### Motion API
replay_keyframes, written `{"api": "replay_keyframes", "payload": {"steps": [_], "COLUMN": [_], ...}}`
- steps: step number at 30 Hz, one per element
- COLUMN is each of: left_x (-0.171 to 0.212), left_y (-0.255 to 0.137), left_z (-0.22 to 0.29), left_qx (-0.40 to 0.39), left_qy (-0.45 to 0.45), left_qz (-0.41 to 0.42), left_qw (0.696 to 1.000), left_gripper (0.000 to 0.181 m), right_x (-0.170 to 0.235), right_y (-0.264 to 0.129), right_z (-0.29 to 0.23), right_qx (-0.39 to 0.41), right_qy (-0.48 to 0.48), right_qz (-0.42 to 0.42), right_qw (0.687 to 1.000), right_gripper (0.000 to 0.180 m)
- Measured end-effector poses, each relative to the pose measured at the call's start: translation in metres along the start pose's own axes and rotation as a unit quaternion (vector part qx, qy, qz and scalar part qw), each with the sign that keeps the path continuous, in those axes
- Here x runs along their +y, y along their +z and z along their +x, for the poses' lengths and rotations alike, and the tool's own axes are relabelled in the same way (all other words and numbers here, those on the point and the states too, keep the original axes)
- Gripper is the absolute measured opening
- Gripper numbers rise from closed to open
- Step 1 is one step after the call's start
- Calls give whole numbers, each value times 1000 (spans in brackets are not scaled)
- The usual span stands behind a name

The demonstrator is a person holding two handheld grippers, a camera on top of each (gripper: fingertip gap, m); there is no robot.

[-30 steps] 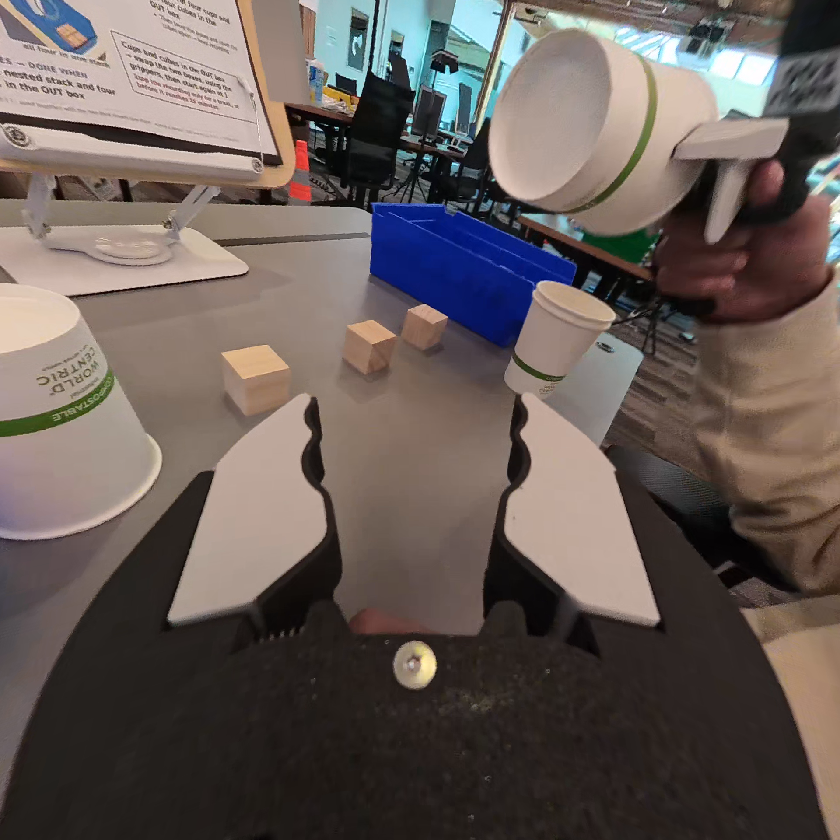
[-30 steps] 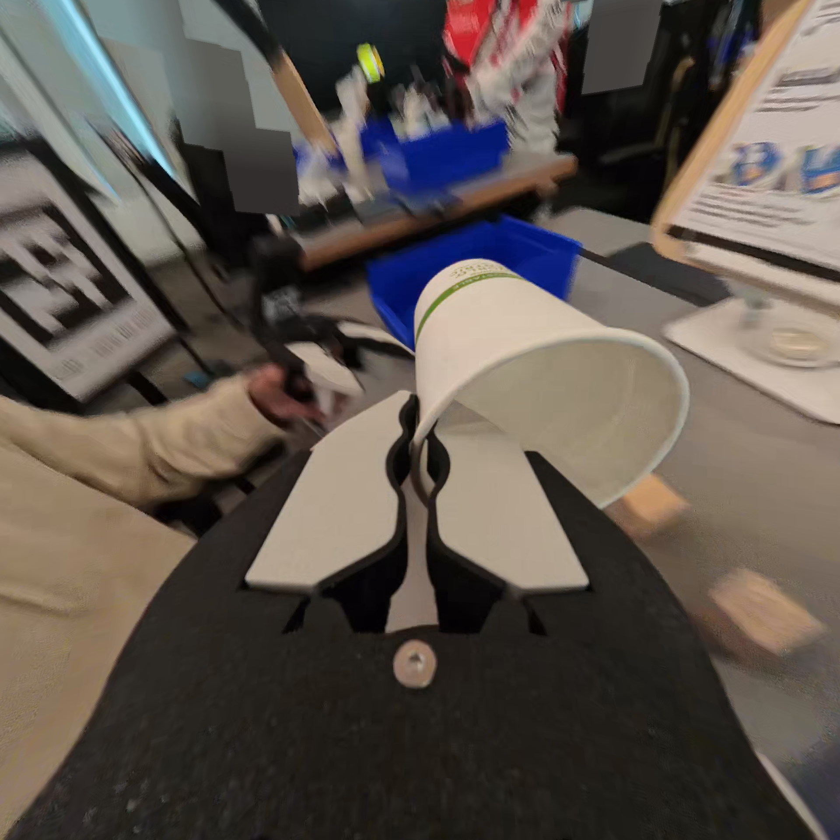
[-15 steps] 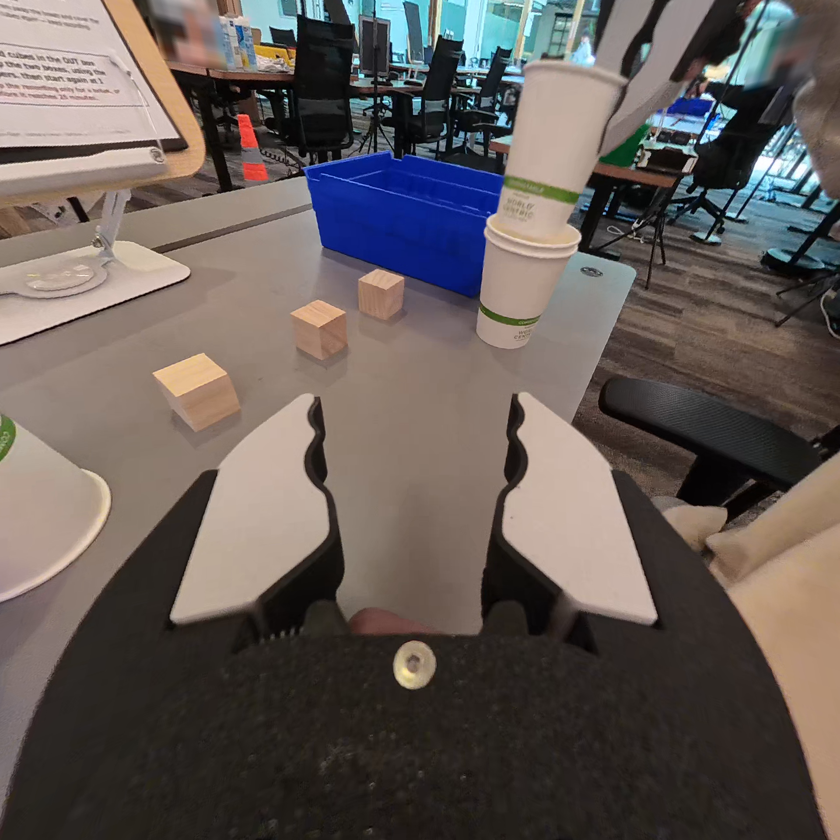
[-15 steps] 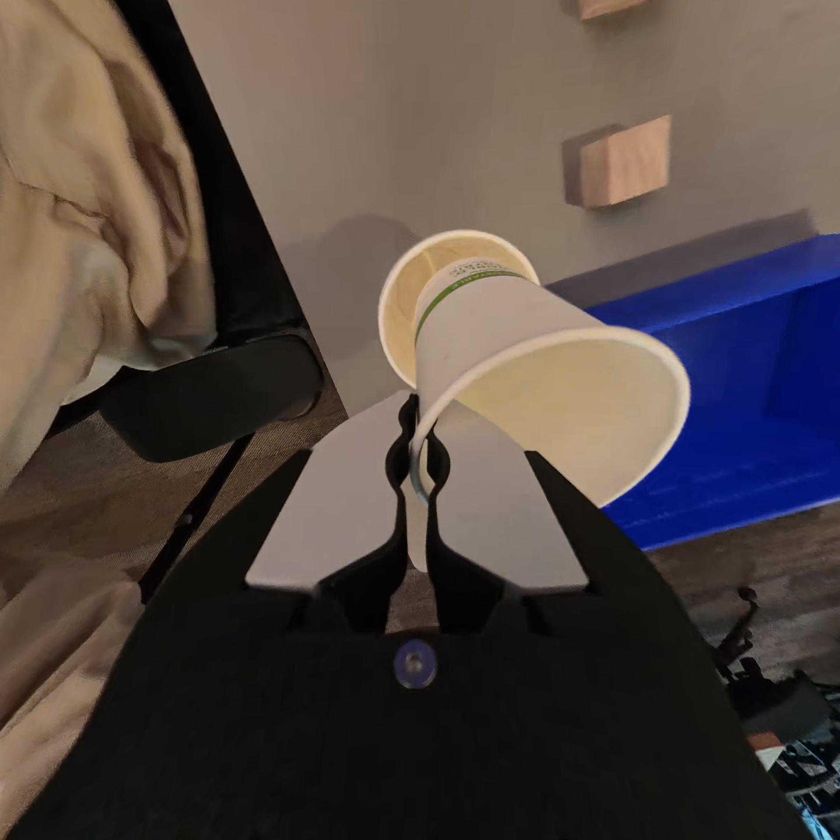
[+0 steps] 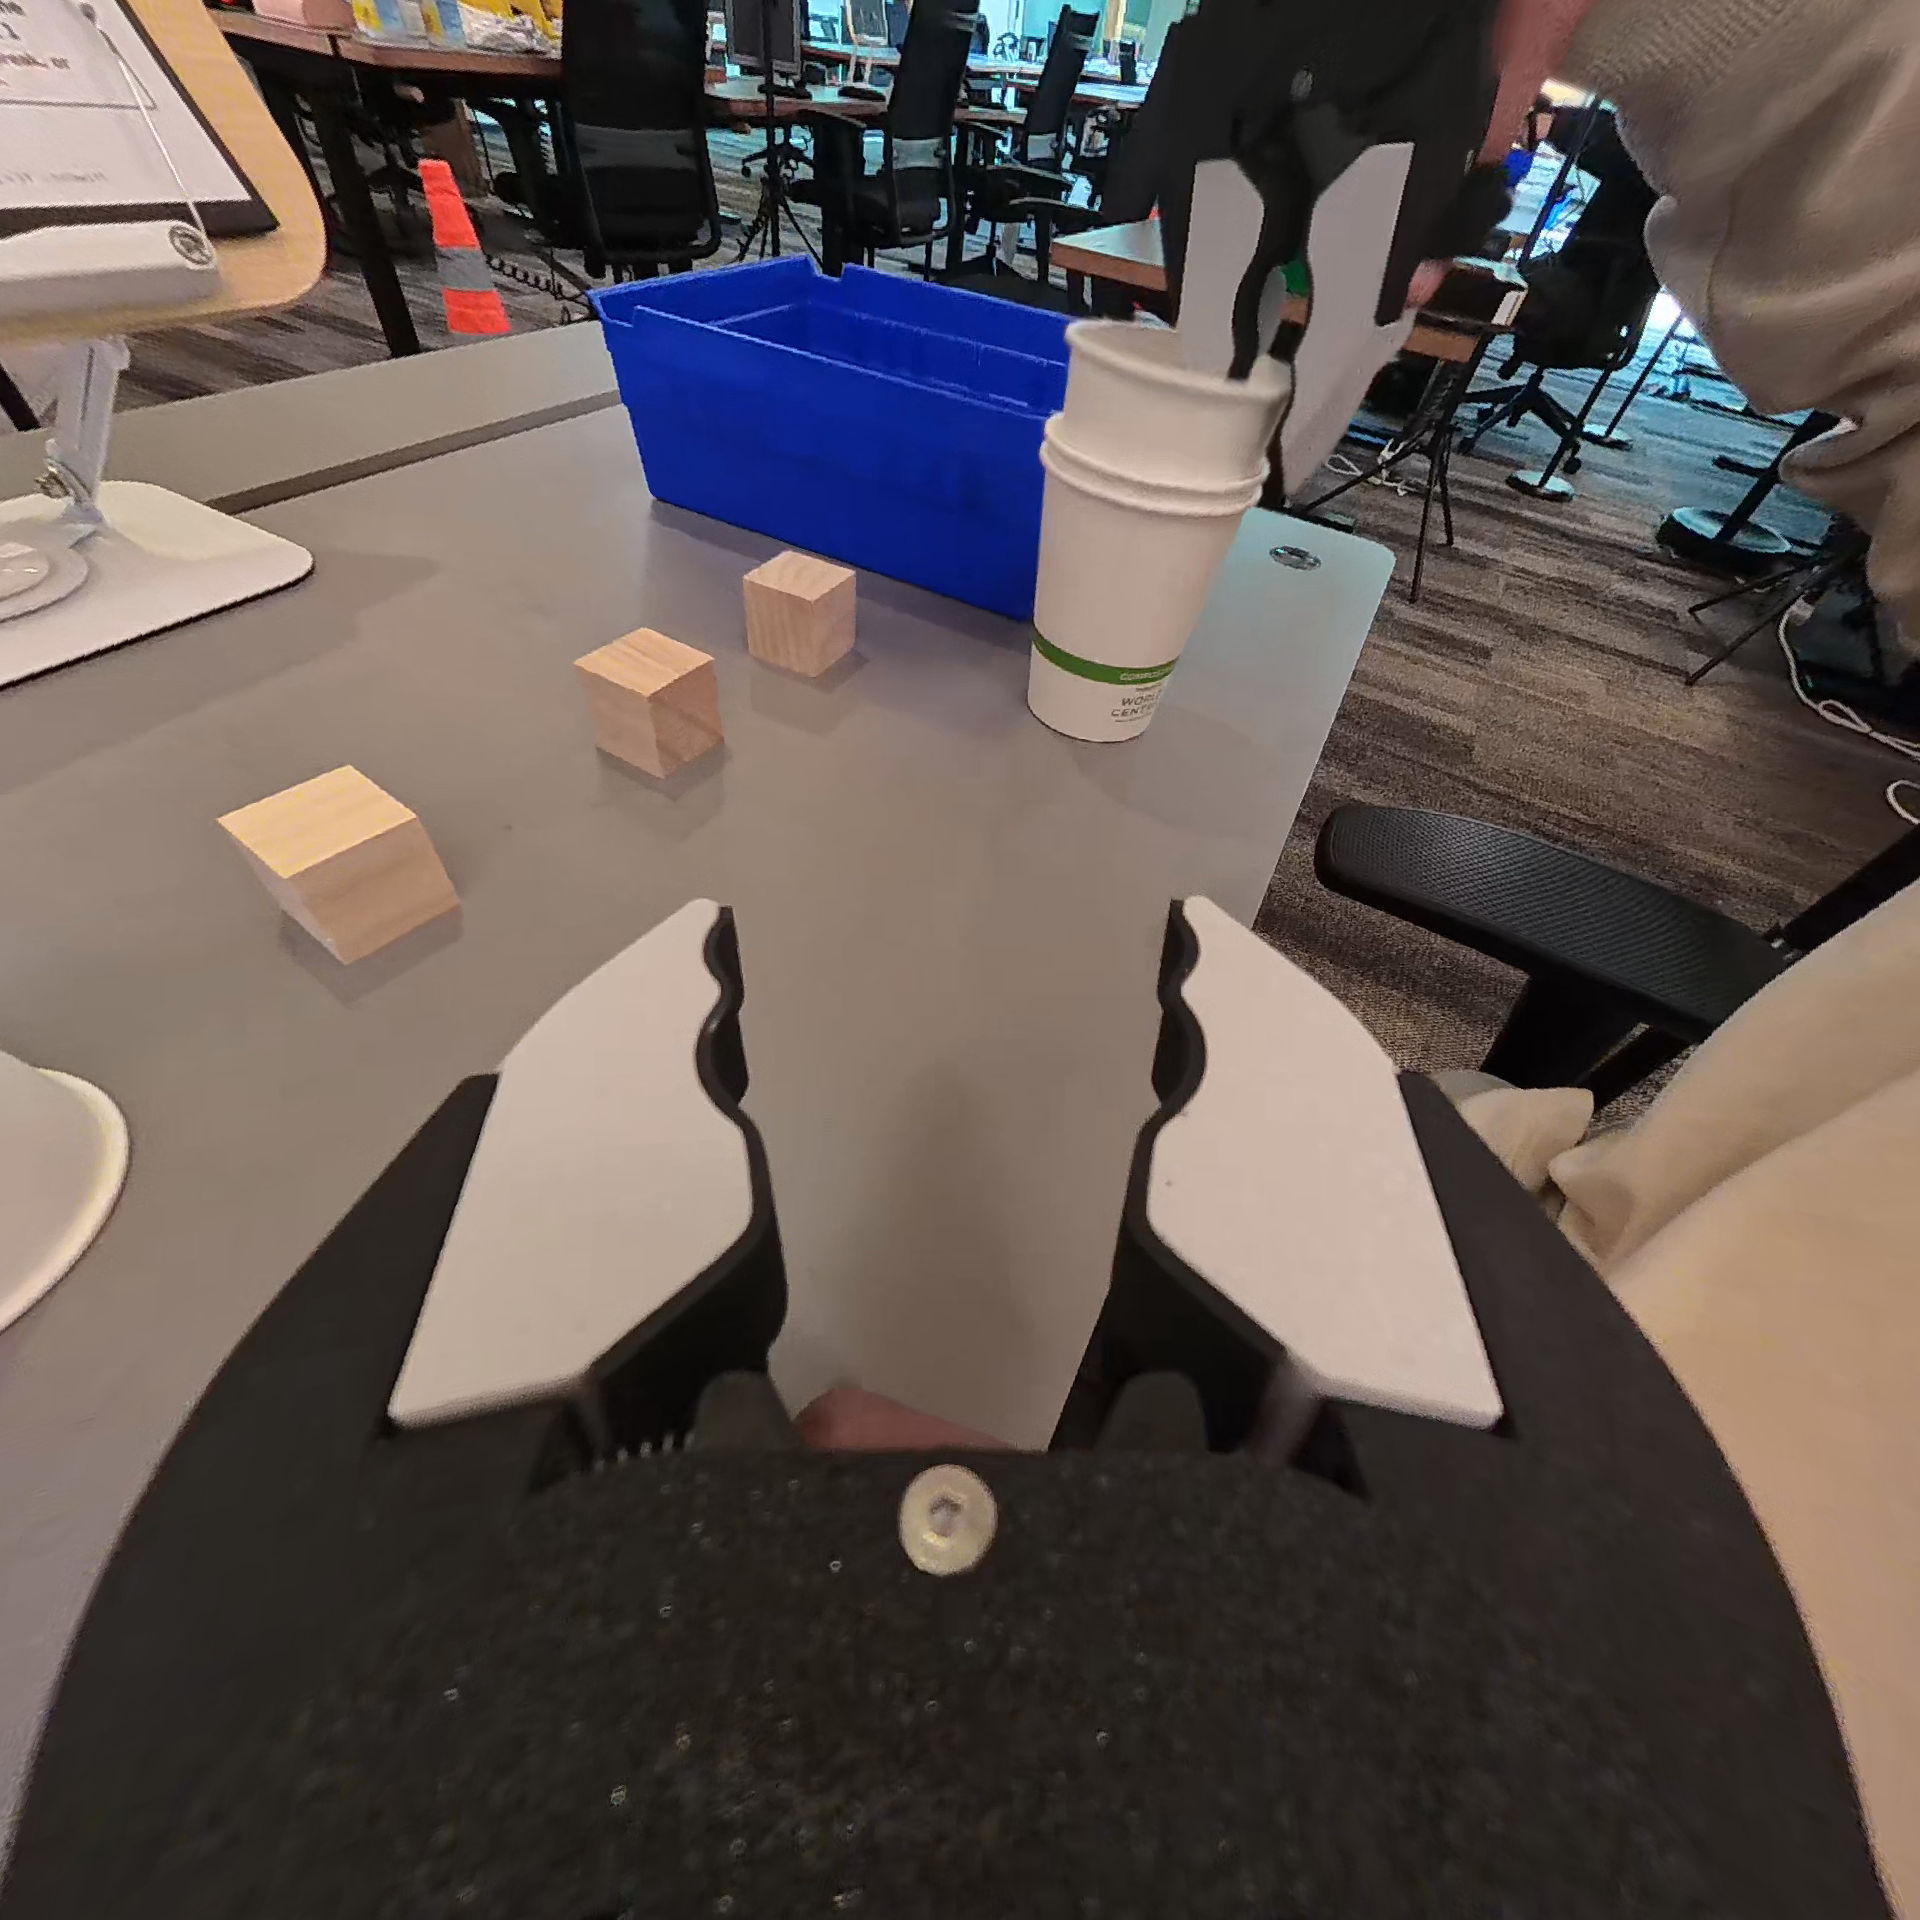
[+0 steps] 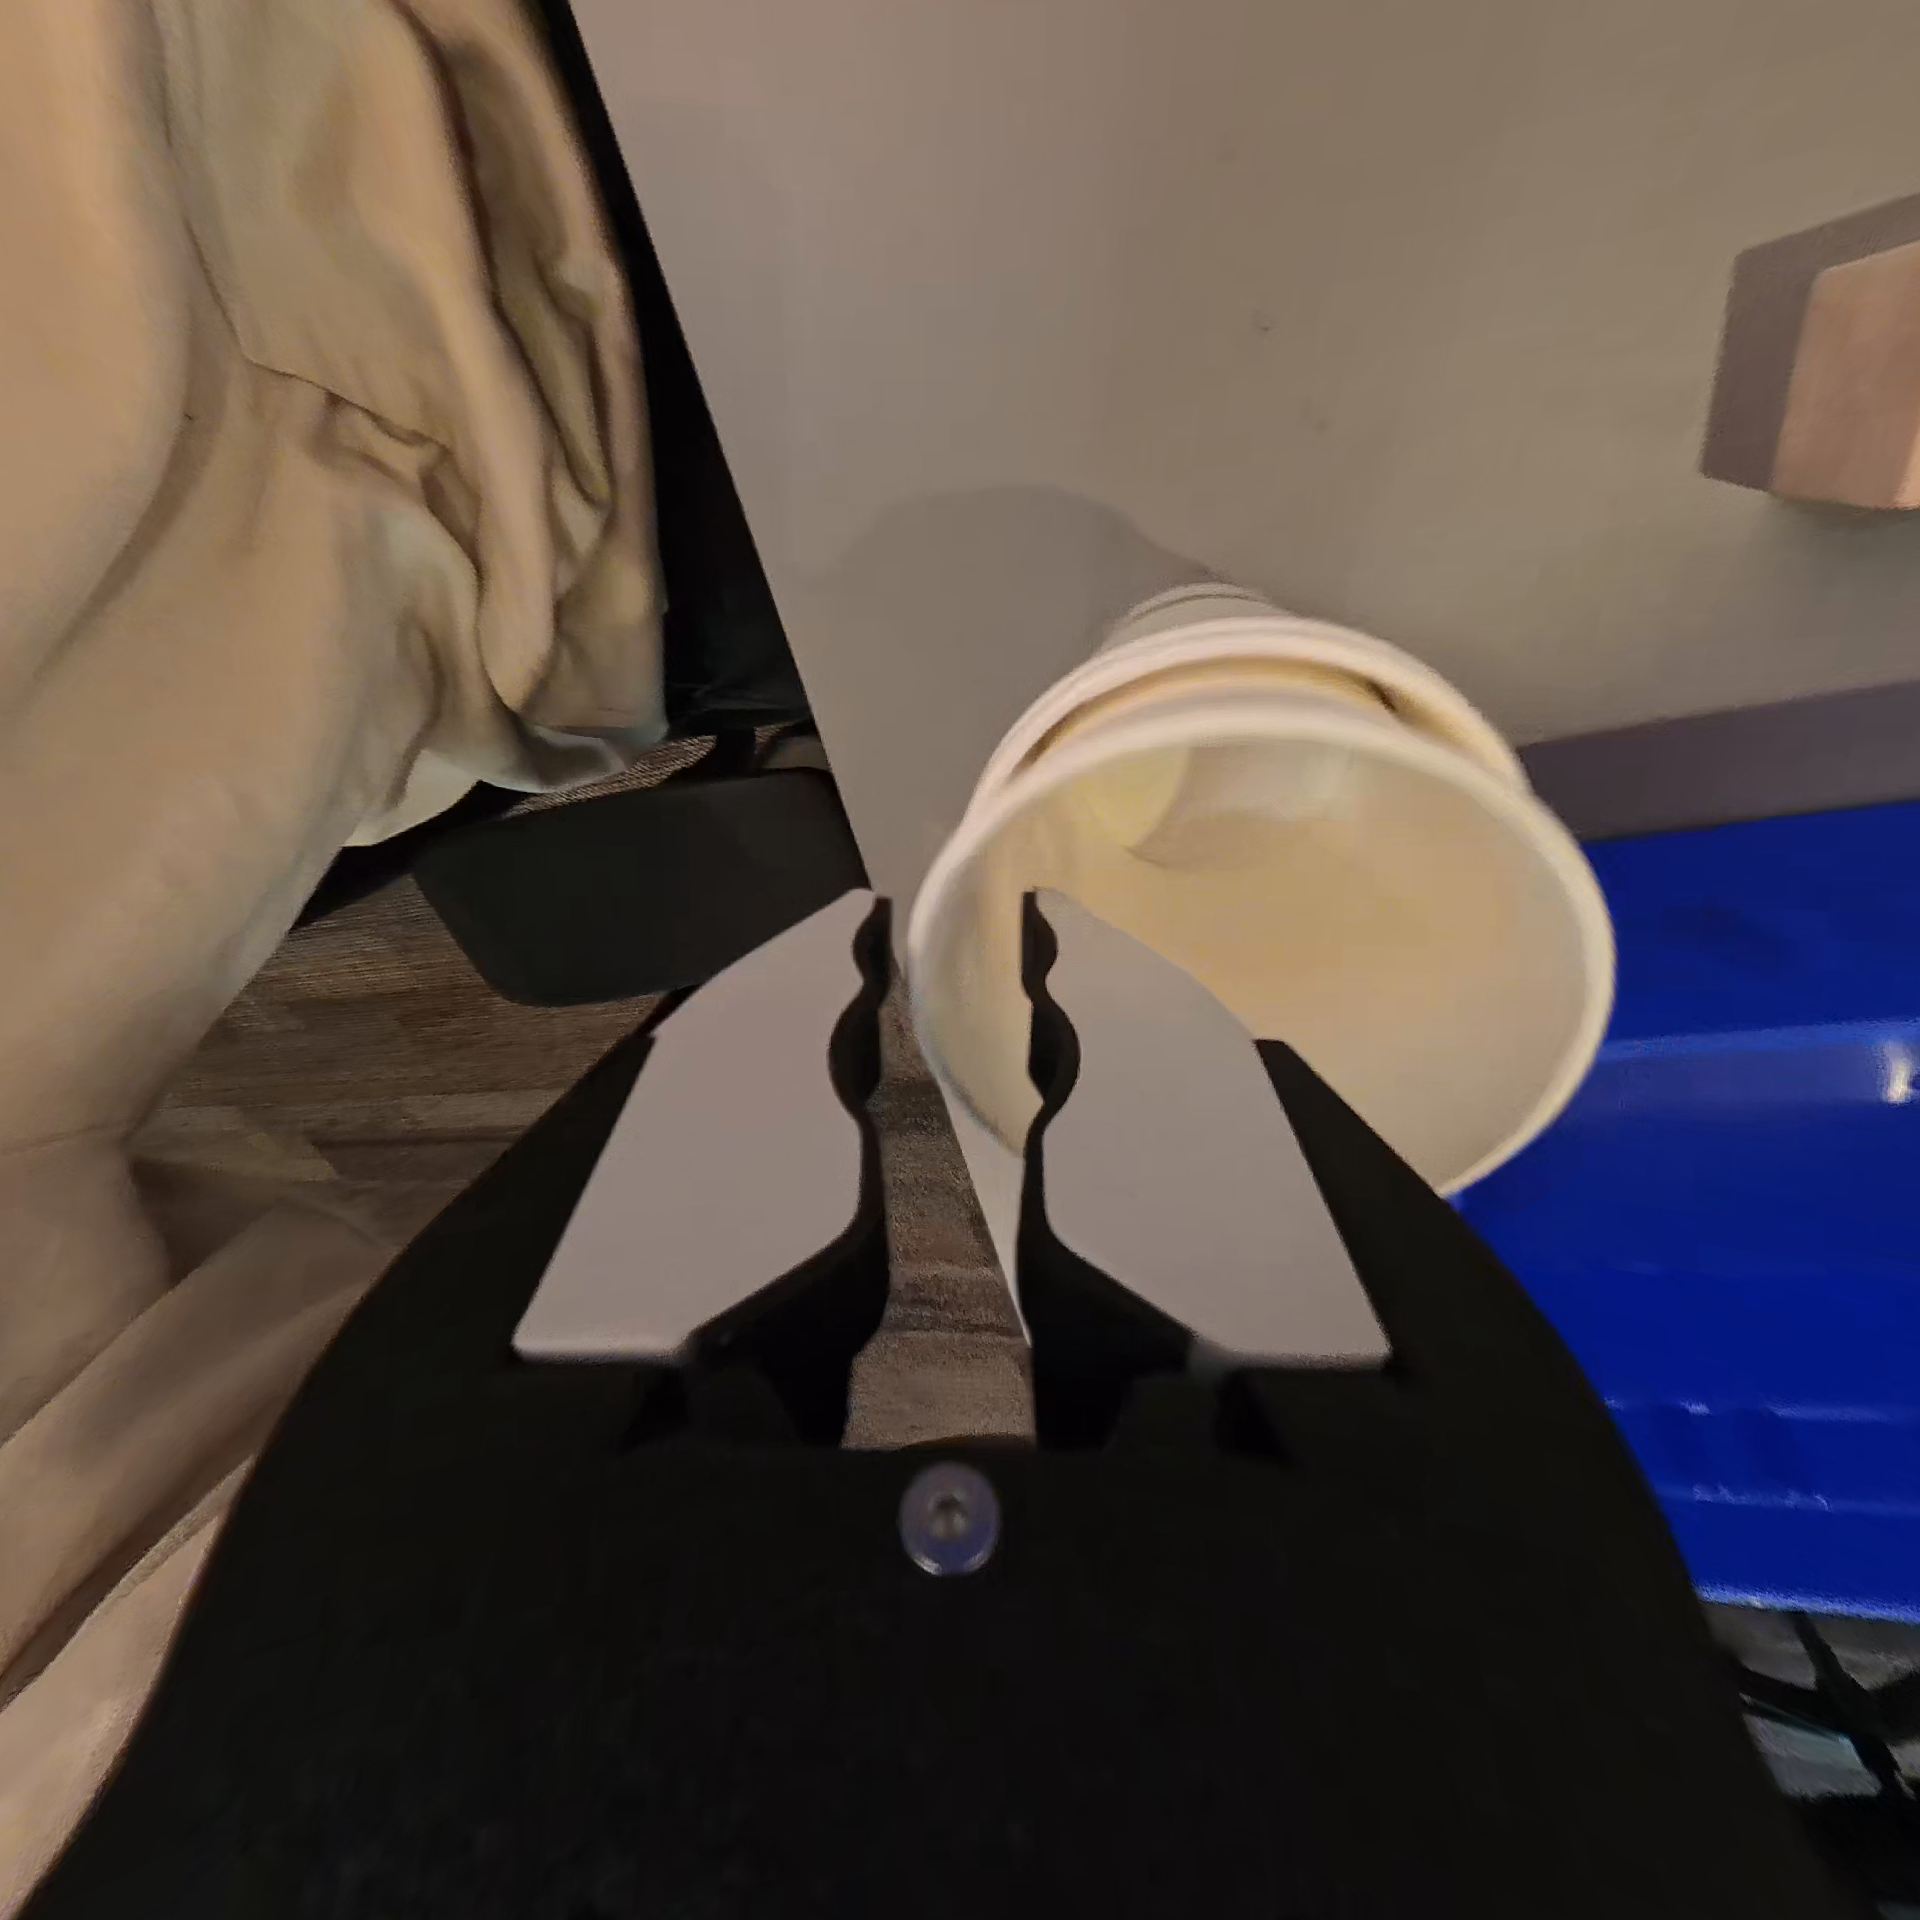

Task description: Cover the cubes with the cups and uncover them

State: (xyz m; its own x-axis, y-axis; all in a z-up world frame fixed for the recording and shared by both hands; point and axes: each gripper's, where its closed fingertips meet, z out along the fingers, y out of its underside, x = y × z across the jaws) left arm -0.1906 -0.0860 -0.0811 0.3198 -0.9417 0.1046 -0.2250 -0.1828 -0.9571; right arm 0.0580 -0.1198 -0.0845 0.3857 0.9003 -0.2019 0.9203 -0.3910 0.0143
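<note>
On the grey table (image 5: 935,935), three wooden cubes (image 5: 649,701) sit uncovered beside the blue bin (image 5: 831,436) as the right gripper (image 6: 956,914), jaws parted astride the rim, lets go of the nested cup stack (image 5: 1132,551) at the bin's near corner. One upturned cup (image 5: 47,1174), far from the bin, seems left to lift; the left gripper (image 5: 945,935) hangs spread and empty. The stack's green band bears printing, not quoted here.
</note>
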Motion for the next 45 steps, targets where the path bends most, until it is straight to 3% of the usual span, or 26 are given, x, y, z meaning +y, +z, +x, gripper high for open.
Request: {"api": "replay_keyframes", "payload": {"steps": [1,6,9,11,14,17,18,21,26,34,39,42,45], "left_x": [1,2,1,1,1,6,11,24,28,16,13,18,17], "left_y": [1,1,-2,-3,-8,-15,-18,-24,-29,-26,-14,-11,-16], "left_z": [1,-1,-11,-21,-42,-68,-77,-98,-122,-222,-259,-268,-268], "left_qx": [2,-6,-33,-59,-110,-183,-212,-275,-357,-473,-484,-477,-470], "left_qy": [0,6,6,-5,-31,-46,-50,-60,-57,-85,-117,-133,-142], "left_qz": [-2,-5,-4,-6,3,-2,-11,-35,-39,-58,-65,-75,-80], "left_qw": [1000,1000,999,998,993,982,976,959,932,875,865,866,867], "left_gripper": [77,77,76,77,77,77,77,78,80,92,95,81,80], "right_x": [-1,-1,-32,-70,-123,-165,-177,-199,-196,-178,-178,-181,-184], "right_y": [1,-3,-51,-96,-130,-95,-77,-36,2,-6,-6,-2,2], "right_z": [-2,-1,1,-11,-30,-50,-51,-35,-26,-29,-30,-32,-30], "right_qx": [-5,17,117,185,221,127,107,145,182,185,172,163,161], "right_qy": [0,2,-1,-18,20,76,94,122,112,111,114,114,115], "right_qz": [6,22,174,354,602,719,735,736,716,726,727,725,720], "right_qw": [1000,1000,978,917,767,679,663,649,665,652,655,659,665], "right_gripper": [29,42,47,49,58,64,67,79,71,63,62,62,61]}}
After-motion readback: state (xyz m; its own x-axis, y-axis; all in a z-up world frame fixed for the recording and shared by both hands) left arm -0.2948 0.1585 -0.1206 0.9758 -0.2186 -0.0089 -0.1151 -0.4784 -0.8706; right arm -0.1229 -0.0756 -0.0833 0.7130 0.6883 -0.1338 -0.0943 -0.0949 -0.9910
